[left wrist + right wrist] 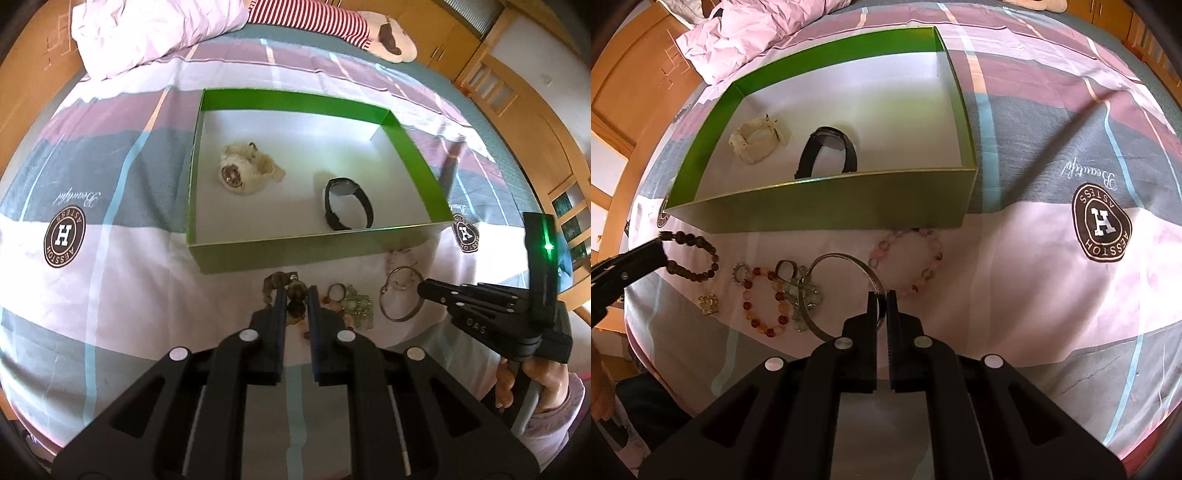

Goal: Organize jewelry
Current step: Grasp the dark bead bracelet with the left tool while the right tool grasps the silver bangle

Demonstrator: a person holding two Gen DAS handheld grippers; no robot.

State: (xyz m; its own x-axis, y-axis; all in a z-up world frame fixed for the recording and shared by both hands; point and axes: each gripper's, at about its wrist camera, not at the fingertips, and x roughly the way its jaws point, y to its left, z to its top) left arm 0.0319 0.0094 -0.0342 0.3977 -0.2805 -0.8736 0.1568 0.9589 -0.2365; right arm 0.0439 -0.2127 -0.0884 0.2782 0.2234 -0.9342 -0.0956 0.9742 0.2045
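Left wrist view: the left gripper (296, 291) hides much of the dark bead bracelet (295, 295) it pinches, near the green box (413, 147)

Right wrist view: the right gripper (882, 295) is clamped on the silver bangle (842, 258), whose near rim is hidden

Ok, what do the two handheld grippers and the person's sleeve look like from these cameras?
Both the left gripper and the right gripper are matte black plastic, with slim straight fingers on angular linkages dotted with round silver pivot pins. The right gripper carries an upright black post with a glowing green light. The sleeve is pale lilac.
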